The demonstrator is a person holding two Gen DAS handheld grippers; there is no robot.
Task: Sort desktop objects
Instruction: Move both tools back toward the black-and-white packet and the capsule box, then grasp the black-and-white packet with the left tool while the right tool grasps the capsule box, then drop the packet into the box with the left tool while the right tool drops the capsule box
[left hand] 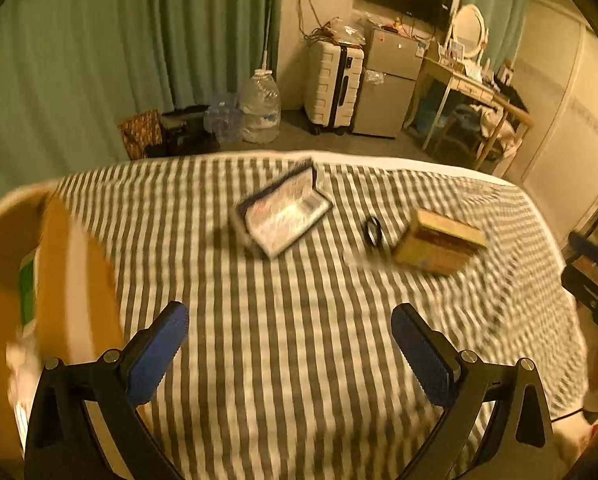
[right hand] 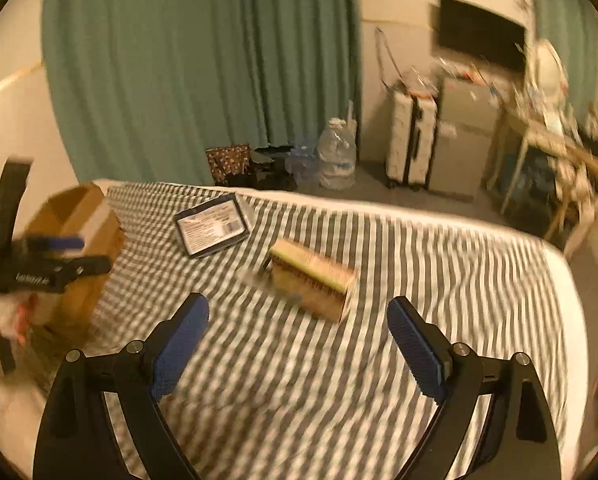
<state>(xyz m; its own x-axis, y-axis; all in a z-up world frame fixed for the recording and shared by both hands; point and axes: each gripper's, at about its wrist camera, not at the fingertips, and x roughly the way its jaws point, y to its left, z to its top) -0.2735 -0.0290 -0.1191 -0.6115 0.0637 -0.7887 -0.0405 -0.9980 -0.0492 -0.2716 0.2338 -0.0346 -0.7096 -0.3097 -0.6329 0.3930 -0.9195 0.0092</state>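
Fingers, left: left gripper [left hand: 289, 324] spread wide with nothing between the blue pads, hovering over the striped bed cover [left hand: 283, 360].
Fingers, right: right gripper [right hand: 299, 318] likewise wide apart and empty; the left gripper also shows at 9 o'clock in the right wrist view, blurred.
Flat card pack: dark-framed card pack [left hand: 285, 214] lies on the bed at 12 o'clock from the left fingers, well apart; in the right wrist view [right hand: 213, 230] it sits at 11 o'clock.
Tan box: small carton [left hand: 439, 246] lies at 1 o'clock from the left fingers; in the right wrist view [right hand: 315, 280] it is at 12 o'clock, near the fingertips but not between them.
Scissors: dark loop handles [left hand: 373, 232] just beside the tan box, on its 9 o'clock side.
Cardboard box: open carton [left hand: 71, 276] at 9 o'clock, at the bed's left edge.
Sharpness: both views blurred.
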